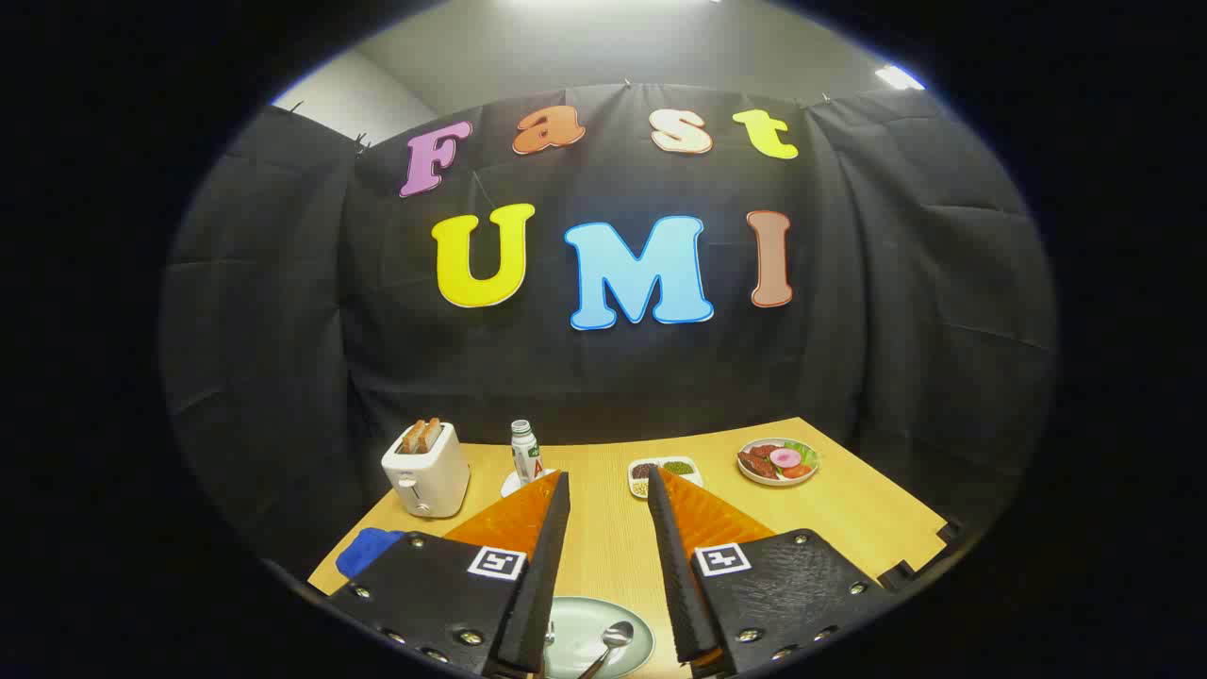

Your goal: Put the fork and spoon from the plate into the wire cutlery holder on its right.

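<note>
My gripper (608, 486) stands open above a wooden table (877, 514), its two fingers spread wide with nothing between them. Low between the fingers lies a pale green plate (585, 630). A metal spoon (611, 643) rests on the plate, bowl end towards the fingers' tips. At the plate's left edge, a sliver of a second metal piece (549, 639) peeks out beside the left finger; I cannot tell what it is. The right finger hides the table to the right of the plate.
Beyond the fingers stand a white toaster (426, 469) with toast, a small bottle (525, 454), a white tray of grains (663, 469) and a plate of food (778, 461). A blue cloth (366, 551) lies at the left near the table's edge.
</note>
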Demonstrator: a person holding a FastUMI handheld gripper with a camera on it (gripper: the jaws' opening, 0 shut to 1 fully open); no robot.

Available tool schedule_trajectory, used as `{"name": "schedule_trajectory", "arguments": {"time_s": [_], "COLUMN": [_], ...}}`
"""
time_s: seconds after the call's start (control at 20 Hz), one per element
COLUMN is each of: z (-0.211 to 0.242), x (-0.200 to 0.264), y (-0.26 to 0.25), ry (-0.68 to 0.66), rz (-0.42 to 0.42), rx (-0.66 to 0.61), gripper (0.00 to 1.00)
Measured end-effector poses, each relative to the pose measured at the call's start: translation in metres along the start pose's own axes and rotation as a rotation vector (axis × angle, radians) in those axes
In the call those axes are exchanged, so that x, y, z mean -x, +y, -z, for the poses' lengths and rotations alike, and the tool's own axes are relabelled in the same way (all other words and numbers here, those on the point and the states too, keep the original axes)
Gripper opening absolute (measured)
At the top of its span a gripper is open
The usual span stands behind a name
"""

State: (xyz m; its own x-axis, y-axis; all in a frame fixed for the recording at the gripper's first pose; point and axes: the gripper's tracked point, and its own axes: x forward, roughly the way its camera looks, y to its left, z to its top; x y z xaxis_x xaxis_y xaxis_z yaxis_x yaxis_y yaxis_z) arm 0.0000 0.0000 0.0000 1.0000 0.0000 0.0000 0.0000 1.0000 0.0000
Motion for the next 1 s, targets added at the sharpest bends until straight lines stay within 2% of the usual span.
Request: {"name": "schedule_trajectory", "arguments": {"time_s": [0.65, 0.85, 1.0], "z": [0.025, 0.063, 0.116], "x": [-0.003, -0.014, -0.022], "y": [-0.001, 0.003, 0.001], "ry": [0.08, 0.212, 0.389], "rz": [0.002, -0.008, -0.001], "rx": [-0.047, -0.076, -0.094], "gripper": [0.51, 0.51, 0.51]}}
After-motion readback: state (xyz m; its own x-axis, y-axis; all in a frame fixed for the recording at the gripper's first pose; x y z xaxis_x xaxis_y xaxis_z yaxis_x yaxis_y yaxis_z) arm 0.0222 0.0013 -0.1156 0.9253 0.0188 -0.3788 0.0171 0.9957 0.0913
